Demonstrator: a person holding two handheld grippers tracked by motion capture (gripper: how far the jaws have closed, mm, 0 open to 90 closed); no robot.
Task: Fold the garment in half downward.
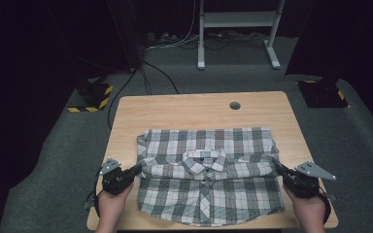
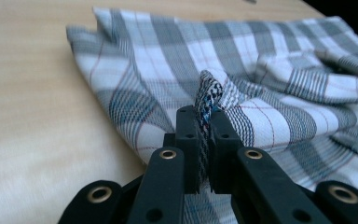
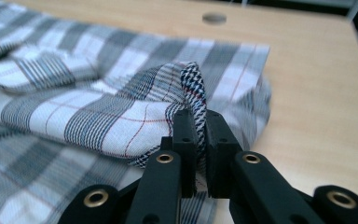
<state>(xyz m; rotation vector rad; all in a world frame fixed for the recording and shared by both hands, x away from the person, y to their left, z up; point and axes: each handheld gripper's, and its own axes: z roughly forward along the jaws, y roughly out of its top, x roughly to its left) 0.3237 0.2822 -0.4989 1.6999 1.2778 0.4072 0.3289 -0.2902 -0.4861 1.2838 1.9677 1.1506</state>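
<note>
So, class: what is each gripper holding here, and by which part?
Both hold the checked shirt. The left gripper pinches a fold of cloth at the shirt's left edge; the right gripper pinches a fold at its right edge.

1. The left hand comes in from the bottom edge, its forearm running up and slightly right.
2. The black two-jaw left gripper points inward to the right, lying low and nearly level; its jaws are pinched together.
3. The right hand mirrors it.
4. The black two-jaw right gripper points inward to the left, jaws likewise clamped.
</note>
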